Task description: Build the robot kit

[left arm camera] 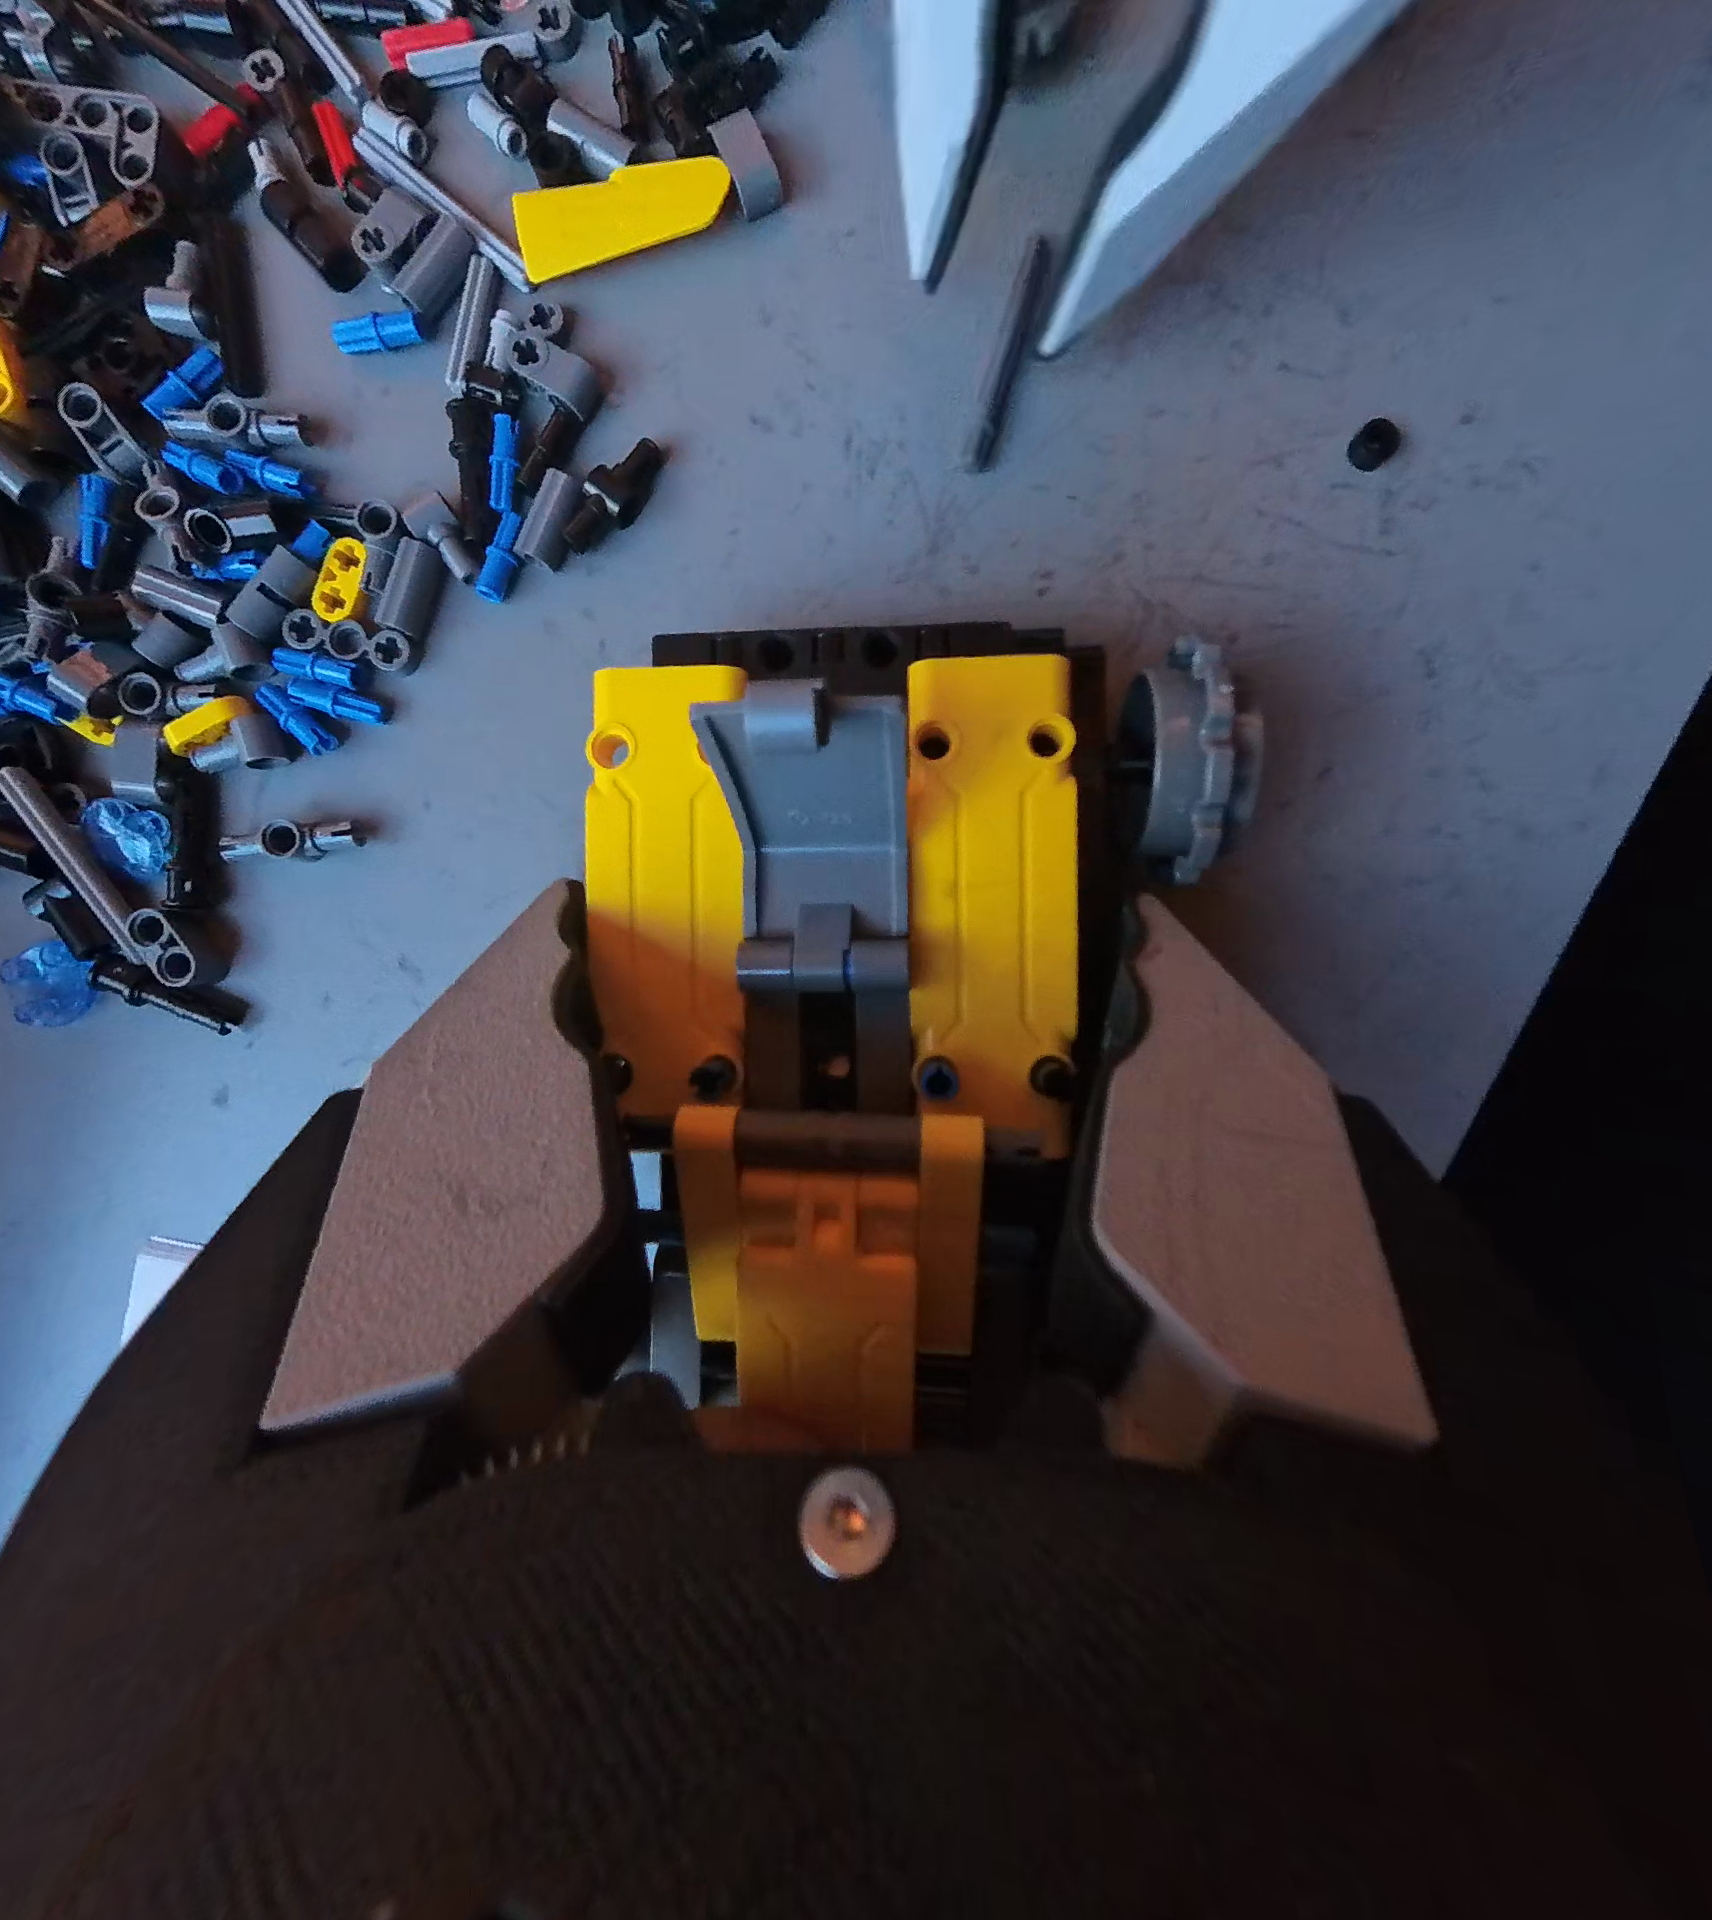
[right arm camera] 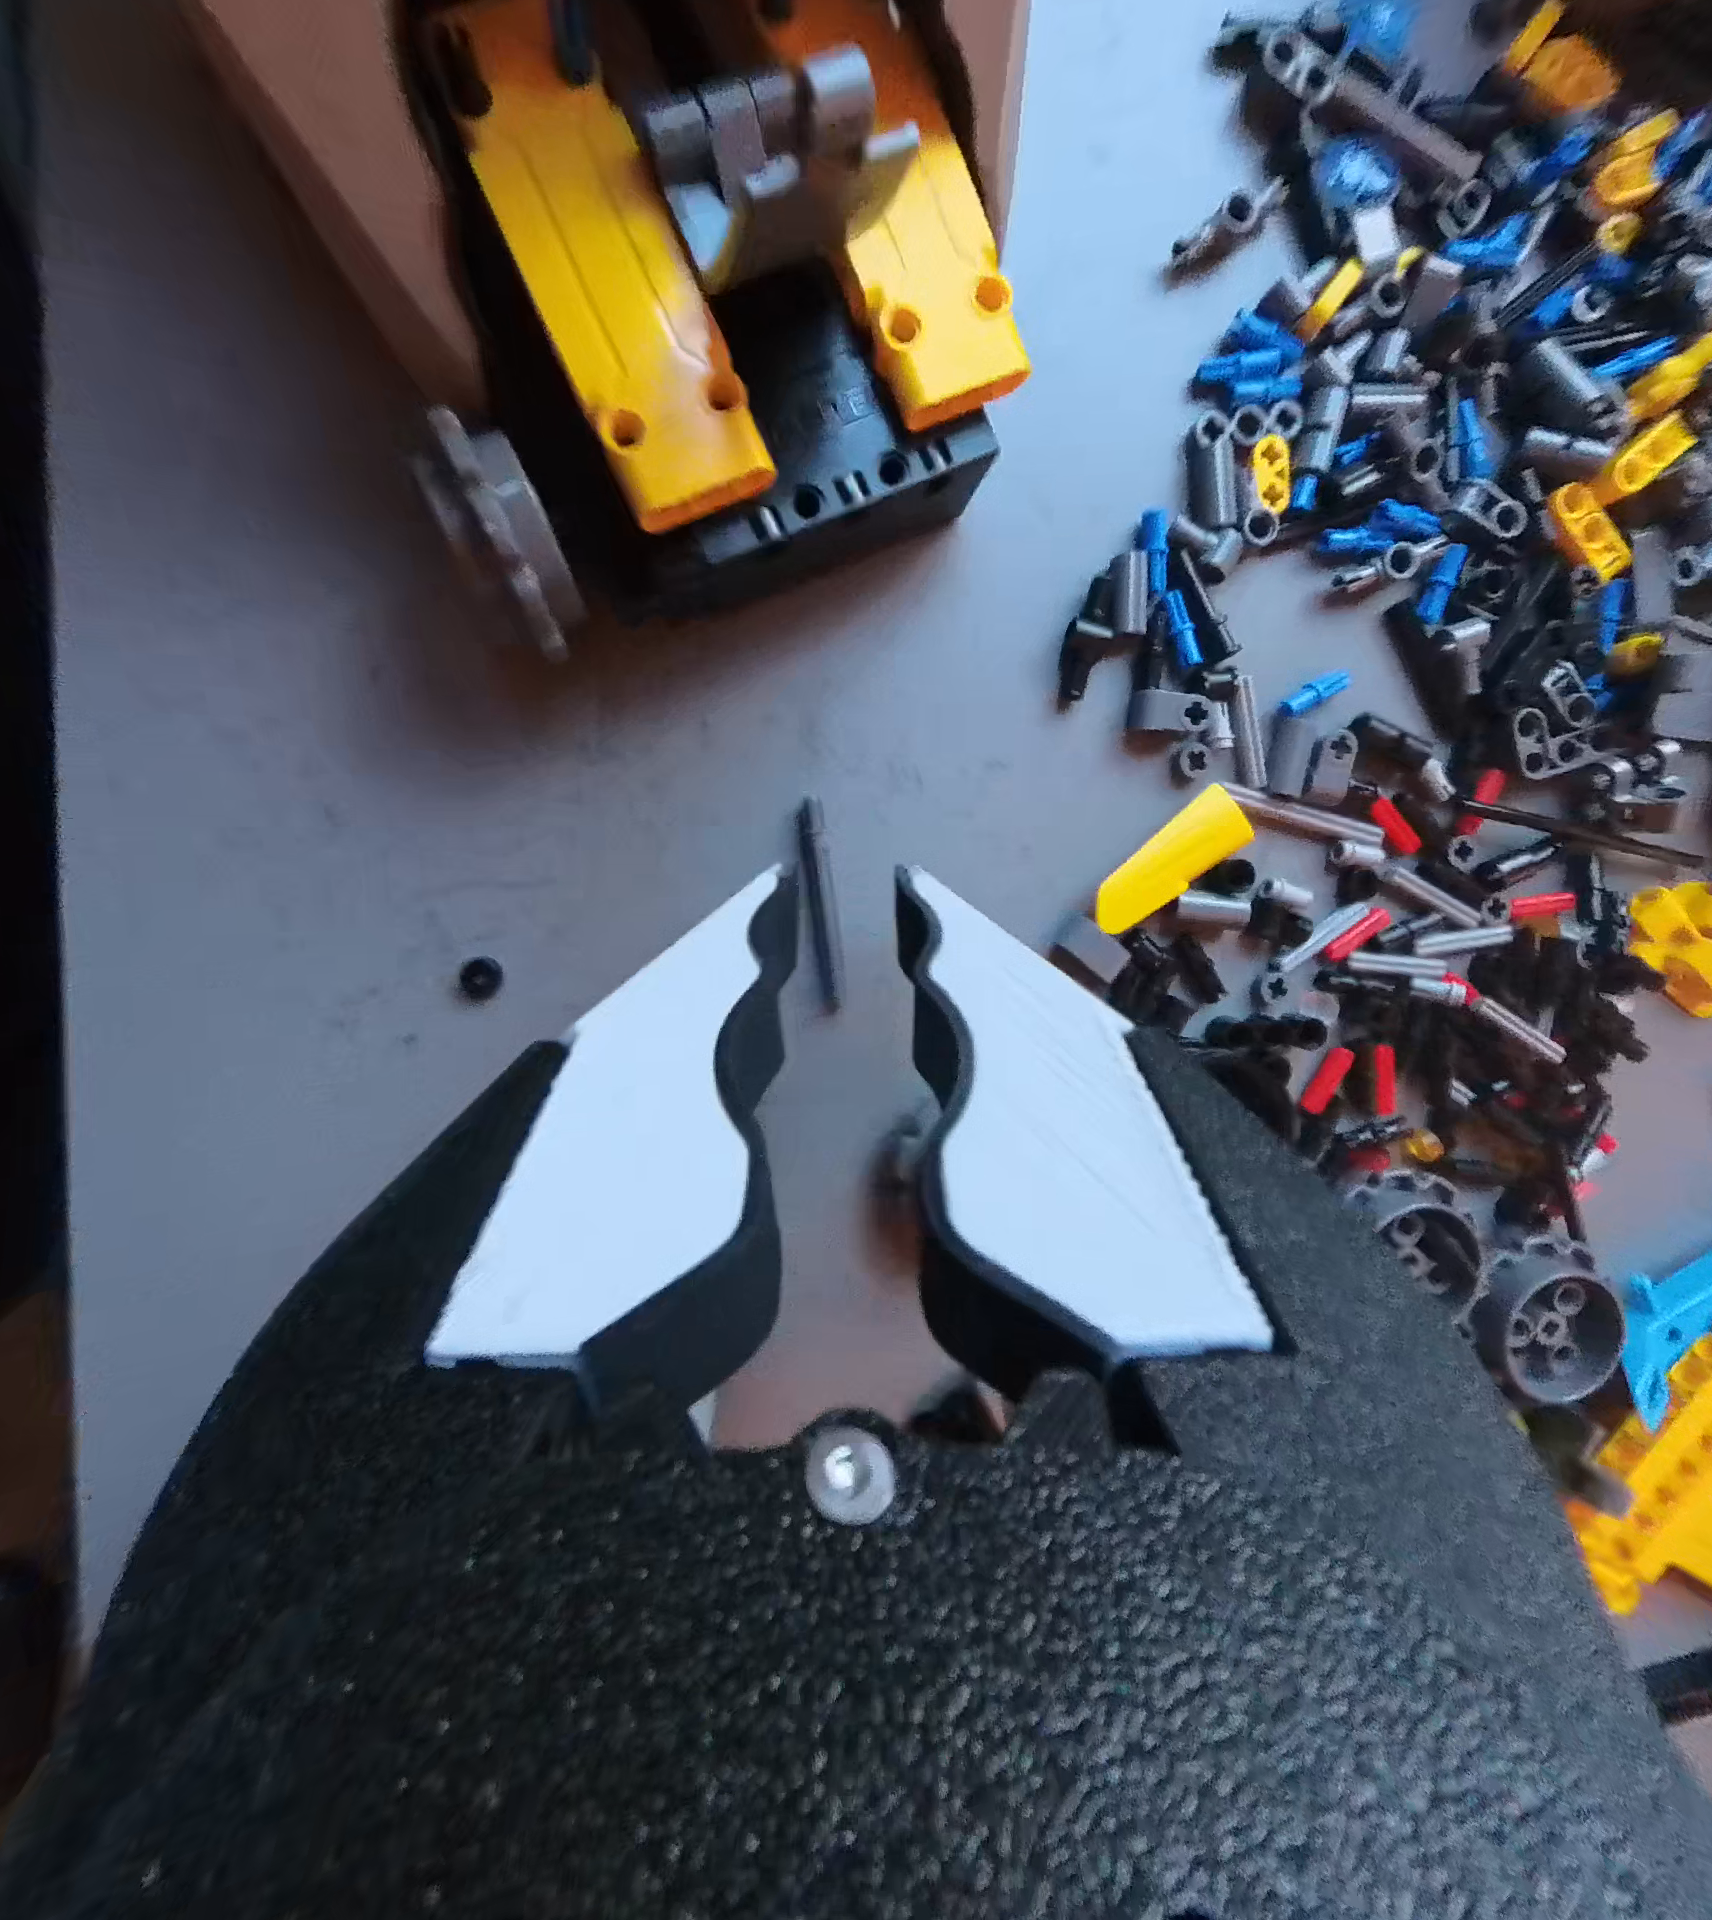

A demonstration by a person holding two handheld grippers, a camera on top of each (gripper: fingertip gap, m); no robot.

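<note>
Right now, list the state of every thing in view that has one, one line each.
left gripper: shut on the yellow and black model.
yellow and black model: part-built, clamped at its sides, grey wheel hub fitted on one side.
right gripper: open, holding nothing.
dark axle: lying flat on the table between the right fingertips.
small black bush: lying loose, alone.
loose parts pile: unsorted, scattered.

We've got a messy pile of loose building pieces [right arm camera: 1475, 665] on the grey bench [right arm camera: 623, 727], plus a tiny black ring [right arm camera: 481, 977] sitting apart by itself.
</note>
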